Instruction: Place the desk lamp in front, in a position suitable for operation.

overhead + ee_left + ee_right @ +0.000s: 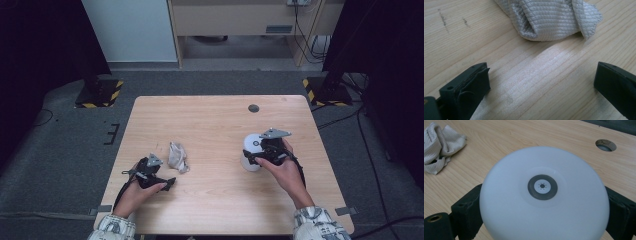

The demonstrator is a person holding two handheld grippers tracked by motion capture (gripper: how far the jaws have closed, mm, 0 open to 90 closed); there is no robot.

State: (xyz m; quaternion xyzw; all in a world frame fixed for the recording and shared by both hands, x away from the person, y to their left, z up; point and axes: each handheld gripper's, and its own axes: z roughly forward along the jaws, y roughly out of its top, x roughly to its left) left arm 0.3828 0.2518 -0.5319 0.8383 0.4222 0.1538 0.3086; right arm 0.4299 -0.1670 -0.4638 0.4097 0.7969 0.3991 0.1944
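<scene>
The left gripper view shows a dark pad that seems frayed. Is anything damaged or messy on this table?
Yes. The lining on one finger pad of the left hand-held gripper looks torn and peeling at its edge. A grey cloth lies crumpled rather than folded on the table. Faint dark scuff marks streak the wood near it.

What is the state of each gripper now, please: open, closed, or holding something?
Left gripper: open, nothing between its jaws, just short of the cloth.
Right gripper: jaws on either side of the white lamp; a firm grip cannot be told.

light: even overhead — room edges dark | focus: sharp, soft sheen
</scene>
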